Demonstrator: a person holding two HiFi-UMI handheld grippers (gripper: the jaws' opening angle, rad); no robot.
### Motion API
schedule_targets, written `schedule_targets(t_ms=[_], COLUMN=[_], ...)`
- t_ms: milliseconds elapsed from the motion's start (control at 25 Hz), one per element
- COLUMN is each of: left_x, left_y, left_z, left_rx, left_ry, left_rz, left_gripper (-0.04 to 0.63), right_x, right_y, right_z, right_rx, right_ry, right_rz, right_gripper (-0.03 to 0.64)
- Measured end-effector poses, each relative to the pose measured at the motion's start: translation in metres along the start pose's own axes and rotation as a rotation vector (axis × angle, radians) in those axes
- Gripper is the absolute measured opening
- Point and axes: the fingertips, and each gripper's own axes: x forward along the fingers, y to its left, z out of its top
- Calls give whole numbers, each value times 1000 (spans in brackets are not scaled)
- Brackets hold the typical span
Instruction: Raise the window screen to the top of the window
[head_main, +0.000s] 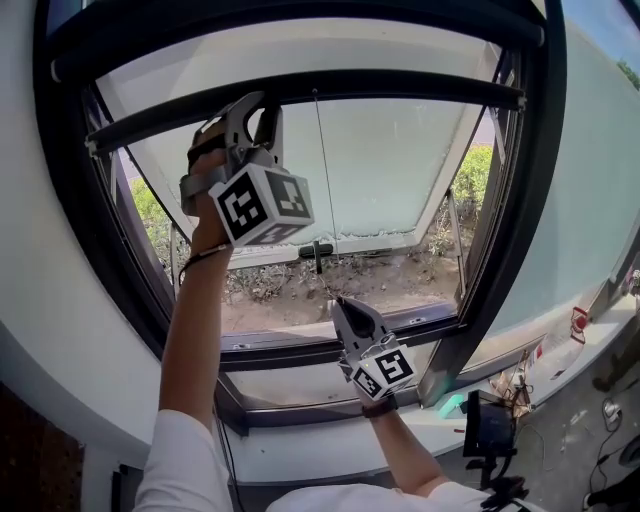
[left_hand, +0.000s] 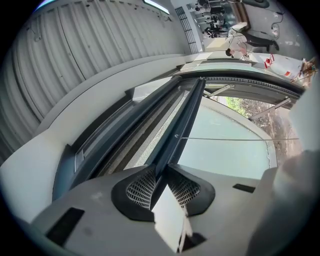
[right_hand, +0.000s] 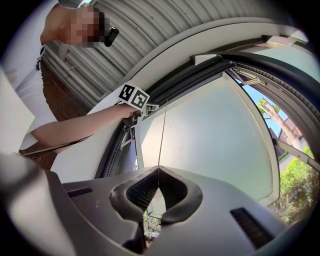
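Now the lift looks nearly done: the screen bar (head_main: 420, 92) sits high, just under the top frame (head_main: 300, 10). Left claw (head_main: 252, 108) is clamped on the bar's left part. Right claw (head_main: 338, 303), lower down, pinches the cord (head_main: 321, 170). Next up, probably one last push, both together.

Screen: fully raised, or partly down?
Nearly up, not fully. Its bar, clamped in the left tool, sits just below the top frame, and the left gripper view shows a narrow strip of mesh between them.
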Motion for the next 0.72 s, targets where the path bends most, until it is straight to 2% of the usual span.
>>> schedule_targets(t_ms=[240,440,720], left_x=[12,33,51], left_y=[24,51,79], left_z=[8,20,30], left_rx=[-13,36,31], left_ry=[-25,-22,-40], left_rz=[19,49,70], left_gripper=[54,54,54], right_x=[10,28,52], right_y=[-1,-2,-1], right_z=[28,61,83], right_rx=[2,3,-45], right_ry=[-49,-136,-144], right_rz=[23,41,66], right_gripper=[2,2,2])
